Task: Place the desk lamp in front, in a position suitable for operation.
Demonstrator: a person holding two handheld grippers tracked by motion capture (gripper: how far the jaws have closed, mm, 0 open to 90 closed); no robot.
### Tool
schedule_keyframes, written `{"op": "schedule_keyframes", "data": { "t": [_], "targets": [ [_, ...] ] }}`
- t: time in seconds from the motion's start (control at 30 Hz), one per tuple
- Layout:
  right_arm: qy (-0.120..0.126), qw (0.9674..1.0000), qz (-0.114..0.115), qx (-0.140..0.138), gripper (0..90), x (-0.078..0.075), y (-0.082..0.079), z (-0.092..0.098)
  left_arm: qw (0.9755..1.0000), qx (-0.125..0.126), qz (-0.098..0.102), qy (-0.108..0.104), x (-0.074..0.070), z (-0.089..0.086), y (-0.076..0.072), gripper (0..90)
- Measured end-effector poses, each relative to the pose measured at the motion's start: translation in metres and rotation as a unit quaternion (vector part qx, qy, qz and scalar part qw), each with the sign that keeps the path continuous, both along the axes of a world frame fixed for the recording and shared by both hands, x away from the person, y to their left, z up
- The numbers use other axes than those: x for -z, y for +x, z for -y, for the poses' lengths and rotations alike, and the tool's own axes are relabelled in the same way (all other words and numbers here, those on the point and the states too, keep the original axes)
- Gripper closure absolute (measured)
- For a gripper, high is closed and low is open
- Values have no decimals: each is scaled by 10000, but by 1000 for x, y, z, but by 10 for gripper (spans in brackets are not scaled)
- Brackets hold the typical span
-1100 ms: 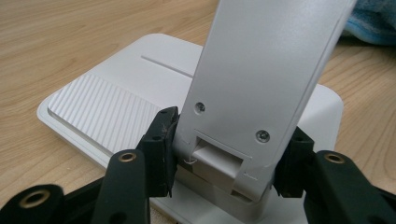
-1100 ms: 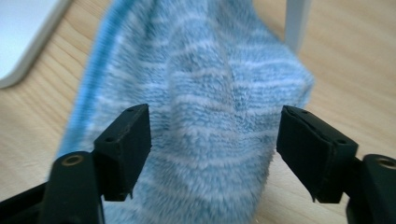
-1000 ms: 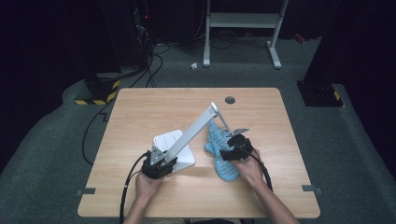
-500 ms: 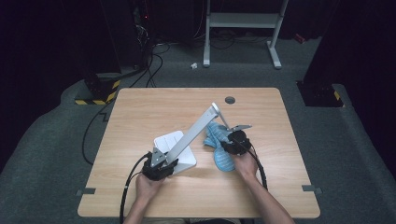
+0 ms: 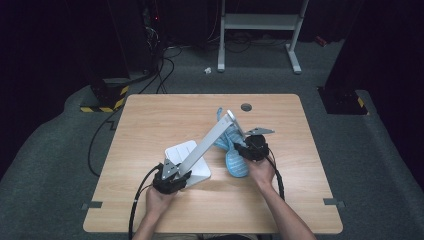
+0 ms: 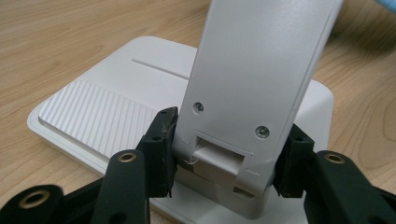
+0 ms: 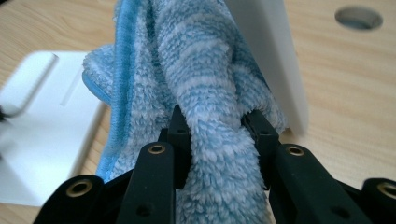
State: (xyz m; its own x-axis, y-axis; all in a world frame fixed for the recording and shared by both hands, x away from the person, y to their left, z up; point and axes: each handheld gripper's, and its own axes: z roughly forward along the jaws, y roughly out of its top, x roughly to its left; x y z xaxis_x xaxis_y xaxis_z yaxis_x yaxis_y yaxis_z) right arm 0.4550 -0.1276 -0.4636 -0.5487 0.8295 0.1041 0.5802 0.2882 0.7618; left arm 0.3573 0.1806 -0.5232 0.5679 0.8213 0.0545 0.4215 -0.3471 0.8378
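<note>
Right gripper (image 7: pixel 217 135) jaws just closed on the blue cloth (image 7: pixel 205 93), bunched between them beside the lamp arm (image 5: pixel 210 142): wiping can start. Left gripper (image 6: pixel 229 154) clamps the lamp's hinge foot above its base (image 6: pixel 93 112) on the tabletop (image 5: pixel 150 115).

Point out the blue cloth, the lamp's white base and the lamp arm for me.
blue cloth (image 7: pixel 205 79), right gripper view, the striped fold above the jaws.
lamp's white base (image 6: pixel 98 112), left gripper view, its ribbed top panel.
lamp arm (image 5: pixel 207 145), high view, middle of the slanted grey bar.
</note>
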Motion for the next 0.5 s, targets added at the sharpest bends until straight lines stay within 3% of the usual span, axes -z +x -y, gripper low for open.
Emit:
{"op": "schedule_keyframes", "data": {
  "t": [0.17, 0.4, 0.5],
  "targets": [
    [231, 9989, 364, -163, 685, -24, -10, -6, 10000, 26, -4, -1, 0, 0, 0, 502],
    [516, 9939, 868, -454, 686, -60, -30, -13, 10000, -7, 2, 6, 0, 0, 0, 502],
    [570, 9923, 969, -518, 687, -69, -37, -13, 10000, 5, -2, 0, 0, 0, 0, 503]
  ]
}}
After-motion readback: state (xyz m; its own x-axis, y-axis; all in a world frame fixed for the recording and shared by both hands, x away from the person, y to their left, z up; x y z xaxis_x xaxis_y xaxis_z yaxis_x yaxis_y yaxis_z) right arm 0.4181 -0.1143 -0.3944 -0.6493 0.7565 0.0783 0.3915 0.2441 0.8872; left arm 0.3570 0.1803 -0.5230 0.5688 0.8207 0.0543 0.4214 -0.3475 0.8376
